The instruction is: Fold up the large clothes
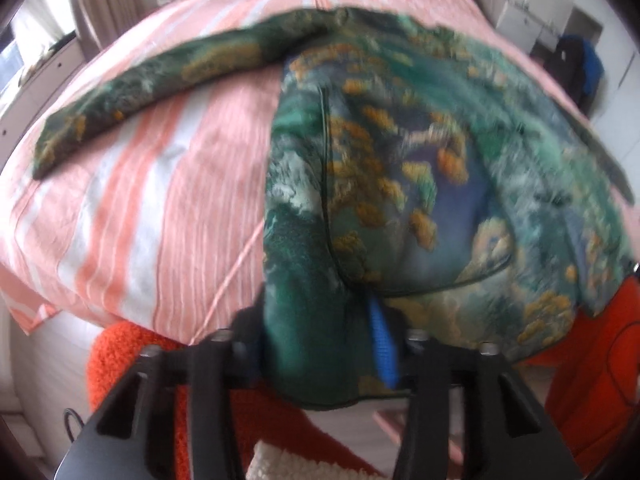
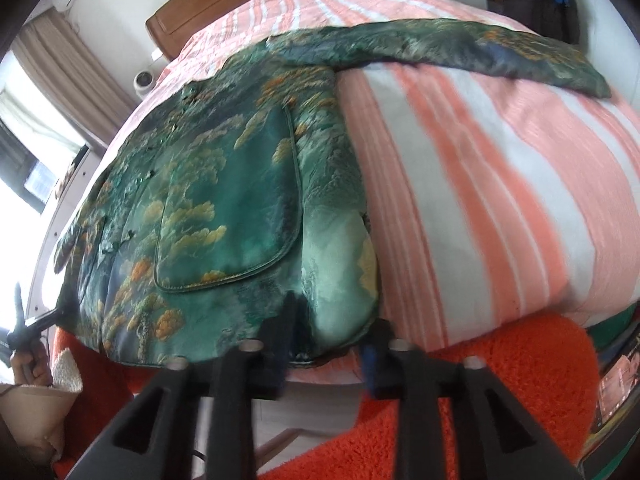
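A large green patterned jacket (image 1: 400, 168) with yellow and blue landscape print lies spread on a pink-and-white striped bed (image 1: 160, 184). Its sleeve (image 1: 152, 84) stretches out to the left. My left gripper (image 1: 320, 344) is shut on the jacket's bottom hem at the bed's near edge. In the right wrist view the jacket (image 2: 224, 200) fills the left half, with its other sleeve (image 2: 460, 48) stretched right. My right gripper (image 2: 328, 344) is shut on the hem's lower right corner. The left gripper (image 2: 28, 328) also shows at the far left.
The striped bed cover (image 2: 500, 184) hangs over the near edge. An orange fluffy rug (image 2: 460, 400) lies below it on the floor. A wooden headboard (image 2: 224, 4) stands at the far end. Curtains and a window (image 2: 44, 136) are at the left. Dark clothes hang at the right wall (image 1: 576, 68).
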### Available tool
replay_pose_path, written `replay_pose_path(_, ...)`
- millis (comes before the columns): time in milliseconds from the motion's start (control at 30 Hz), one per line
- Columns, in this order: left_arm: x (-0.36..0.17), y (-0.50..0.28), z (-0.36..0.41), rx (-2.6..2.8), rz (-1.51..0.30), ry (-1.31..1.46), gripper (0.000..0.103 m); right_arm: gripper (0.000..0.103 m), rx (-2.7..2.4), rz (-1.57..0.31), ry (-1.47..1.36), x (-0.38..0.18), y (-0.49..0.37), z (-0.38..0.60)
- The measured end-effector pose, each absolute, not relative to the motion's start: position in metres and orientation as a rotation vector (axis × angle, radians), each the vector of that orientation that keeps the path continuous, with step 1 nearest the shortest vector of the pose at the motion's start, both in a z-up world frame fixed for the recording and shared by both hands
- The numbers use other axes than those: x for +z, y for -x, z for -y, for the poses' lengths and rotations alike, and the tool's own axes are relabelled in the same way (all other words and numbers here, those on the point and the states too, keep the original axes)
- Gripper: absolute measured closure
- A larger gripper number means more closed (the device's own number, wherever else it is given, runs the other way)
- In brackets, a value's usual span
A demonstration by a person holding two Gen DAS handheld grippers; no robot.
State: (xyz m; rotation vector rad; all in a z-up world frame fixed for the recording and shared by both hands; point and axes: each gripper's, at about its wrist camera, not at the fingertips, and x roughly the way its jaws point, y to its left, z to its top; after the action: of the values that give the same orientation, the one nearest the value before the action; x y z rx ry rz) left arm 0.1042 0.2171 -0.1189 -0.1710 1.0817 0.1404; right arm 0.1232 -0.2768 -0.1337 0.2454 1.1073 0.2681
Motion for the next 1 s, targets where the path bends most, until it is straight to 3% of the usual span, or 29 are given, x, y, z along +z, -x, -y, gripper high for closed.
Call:
replay_pose_path(67, -0.107, -0.099, -0.221, 0.16, -1.022, 0.206, 0.037, 0.051, 0.242, -1.079, -0.26, -0.13, -0.12, 0.281)
replay_pose_path(267, -0.049, -0.093, -0.211, 0.216, -0.779, 0.188, 0.003, 0.045, 0.204, -1.004, -0.225, -0.112, -0.111, 0.281)
replay_pose_path(400, -0.016, -0.093, -0.19, 0.256, -0.583, 0.142, 0.0, 0.045, 0.198, -0.924, -0.167, -0.091, -0.115, 0.281)
replay_pose_path(567, -0.005, -0.104, -0.173, 0.18, -0.591, 0.143, 0.0, 0.043, 0.116, -0.792, -0.203, -0.063, -0.143, 0.333)
replay_pose_path(767, -0.027, -0.109, -0.16, 0.105, -0.683, 0.168, 0.0, 0.042, -0.087, -0.74, -0.636, -0.089, -0.187, 0.475)
replay_pose_path(1000, -0.045, -0.115, -0.146, 0.114, -0.748, 0.188, 0.0, 0.044, -0.114, -0.742, -0.966, -0.141, -0.263, 0.539)
